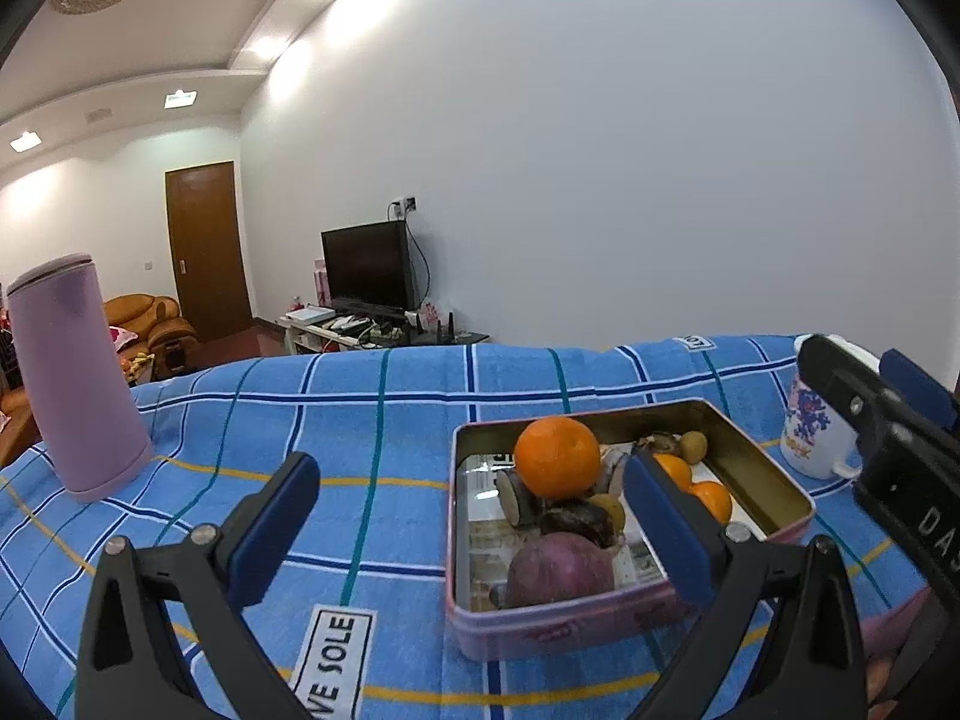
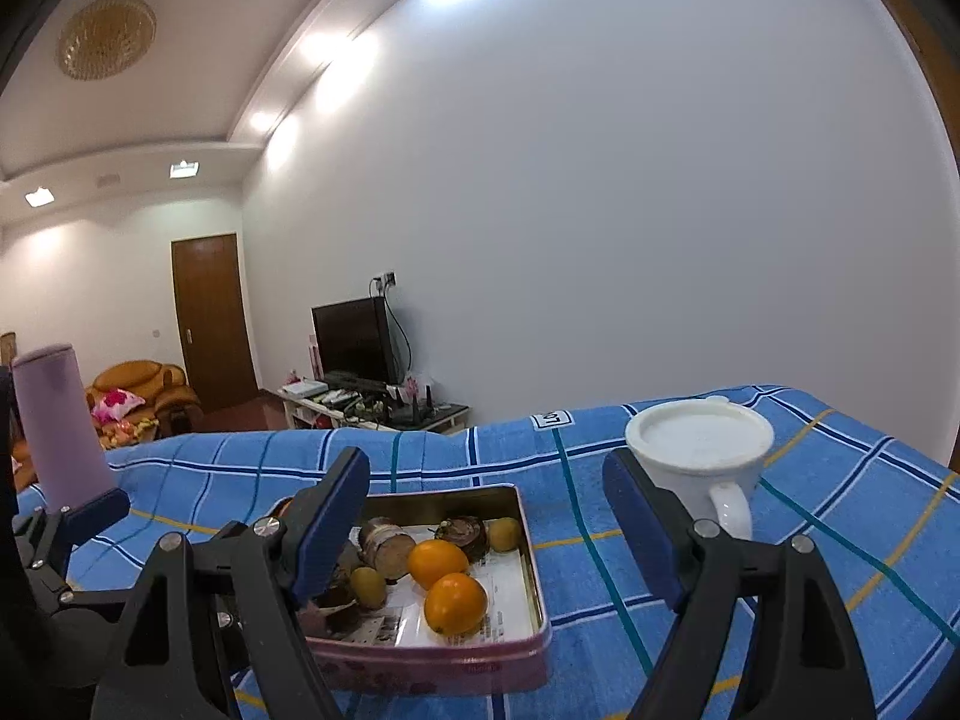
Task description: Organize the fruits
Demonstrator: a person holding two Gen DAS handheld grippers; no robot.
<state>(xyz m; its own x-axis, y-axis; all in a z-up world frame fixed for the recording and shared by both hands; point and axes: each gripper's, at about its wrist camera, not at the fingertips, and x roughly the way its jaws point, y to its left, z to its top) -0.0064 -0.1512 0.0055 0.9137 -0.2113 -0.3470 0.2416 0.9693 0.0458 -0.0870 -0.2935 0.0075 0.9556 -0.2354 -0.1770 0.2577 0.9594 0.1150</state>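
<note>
- The left gripper (image 1: 474, 516) was wide open and held nothing; it hovered low in the frame before the pink tin (image 1: 600, 630), probably to be ready for a fruit.
- The right gripper (image 2: 486, 522) was also spread wide and empty, with the tin (image 2: 432, 669) at the lower centre between its fingers.
- The fruits lay together inside the tin: a big orange (image 1: 557, 457) on top of the pile, a purple fruit (image 1: 561, 567) in front, and two small oranges (image 2: 455, 603) at the right part.
- The tin stood on a blue checked cloth (image 1: 384, 420), perhaps to protect the table.
- A lilac flask (image 1: 72, 378) stood upright at the left, and a white mug (image 2: 699, 450) at the right.
- Behind were a white wall, a television (image 1: 367, 267) and a brown door (image 1: 207, 249).
</note>
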